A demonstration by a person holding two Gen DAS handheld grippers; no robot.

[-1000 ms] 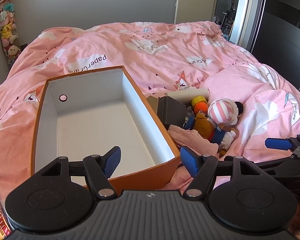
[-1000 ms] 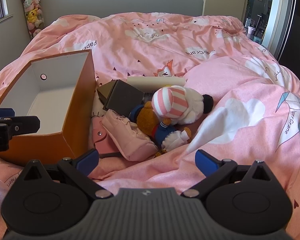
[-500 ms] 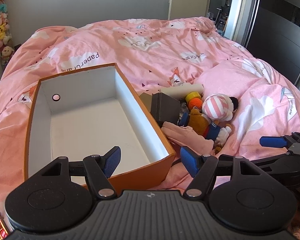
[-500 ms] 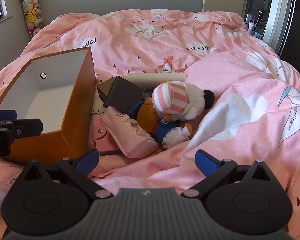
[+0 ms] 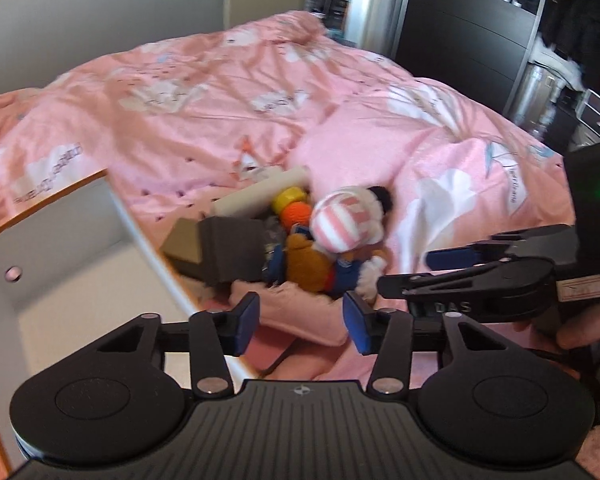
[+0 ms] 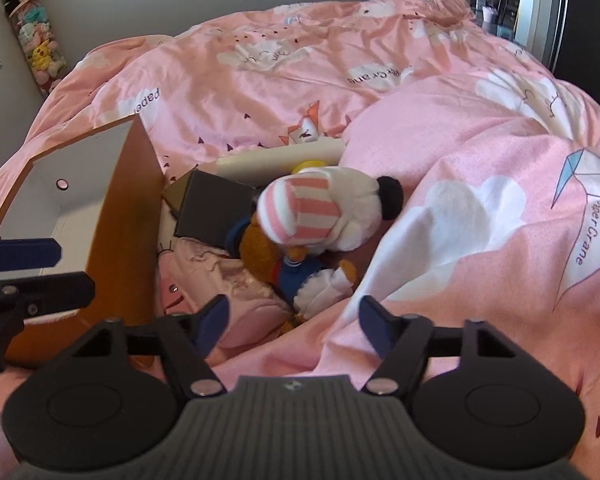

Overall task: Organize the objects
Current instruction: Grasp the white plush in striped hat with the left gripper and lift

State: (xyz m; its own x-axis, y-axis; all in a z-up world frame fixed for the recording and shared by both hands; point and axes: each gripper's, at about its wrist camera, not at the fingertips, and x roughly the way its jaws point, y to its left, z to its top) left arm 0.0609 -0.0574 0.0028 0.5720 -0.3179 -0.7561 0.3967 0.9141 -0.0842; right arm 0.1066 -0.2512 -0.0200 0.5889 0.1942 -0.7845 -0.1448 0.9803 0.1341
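**Jaws of both grippers closing over the pile, nothing gripped yet**

Jaws: the left gripper (image 5: 300,322) and the right gripper (image 6: 293,322) were both spread wide a second ago; both are now narrowing and stand roughly half open. Nothing is pressed between either pair. The pink pouch (image 5: 300,312) shows in the gap of the left pair, apart from the pads. The right pair frames the edge of the same pouch (image 6: 228,284) and a fold of the duvet (image 6: 480,208), with no contact visible.

Position: both views have shifted since a second ago. The left view has swung off the box (image 5: 68,280), which now sits at its left edge, and centres on the pile. The right view looks more closely on the toys. The left-wrist picture is blurred, consistent with motion.

Task items: the striped plush (image 6: 320,212), the duck toy (image 6: 300,272), the dark block (image 6: 216,212), the cream roll (image 6: 280,156) and the pouch lie heaped on the bed, just beside the orange wall of the box (image 6: 124,216). What shows of the box interior is empty.

Assessment: sorting has not begun. The closing appears to be a pre-set for a first pick, probably the pouch as nearest item. Which gripper takes it cannot be determined.
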